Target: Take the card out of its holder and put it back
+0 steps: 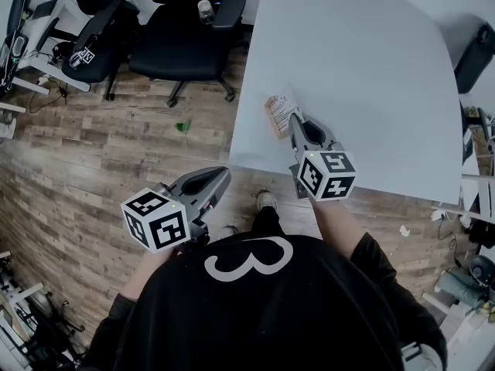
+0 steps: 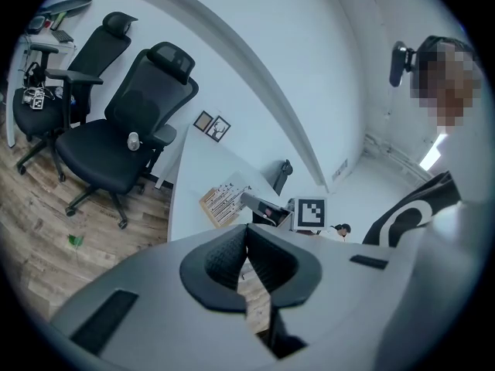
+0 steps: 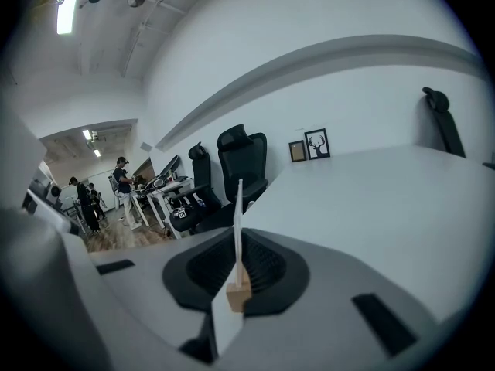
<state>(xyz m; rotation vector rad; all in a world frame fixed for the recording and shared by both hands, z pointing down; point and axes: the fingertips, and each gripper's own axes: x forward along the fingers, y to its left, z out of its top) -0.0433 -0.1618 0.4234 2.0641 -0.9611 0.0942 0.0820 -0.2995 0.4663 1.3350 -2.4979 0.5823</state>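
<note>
The card (image 3: 237, 222) stands edge-on in its wooden holder (image 3: 238, 295) near the front edge of the surface (image 1: 363, 68) and is pinched by the closed right claw (image 3: 237, 263). It is judged thin, light and bendable, best gripped just above the holder. The left claw (image 2: 247, 255) is held closed and empty.

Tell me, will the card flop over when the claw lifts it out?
Probably not: the card stands straight up, edge-on, in the right claw, so it looks stiff. Being so thin, it is likely very light. Its little wooden holder might lift or tip too.
</note>
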